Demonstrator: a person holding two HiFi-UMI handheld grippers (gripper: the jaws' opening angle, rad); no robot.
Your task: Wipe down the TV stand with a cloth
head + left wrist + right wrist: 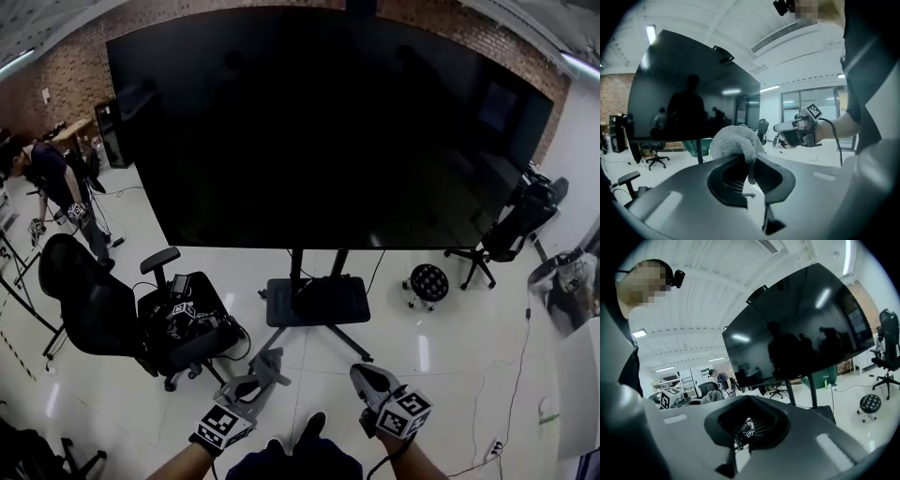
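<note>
1. Left gripper, just short of the TV stand: jaws clamped on a grey terry cloth.
2. Right gripper, also short of the stand: jaws together, apparently empty.
3. Office chair, left of the stand.
4. Television, mounted on the stand.

One screen, carried by one TV stand. Two office chairs: left chair and right chair. One round stool. One bystander, at the far left. Two grippers: left gripper and right gripper. Two marker cubes, one per gripper: left cube and right cube. One cloth.
</note>
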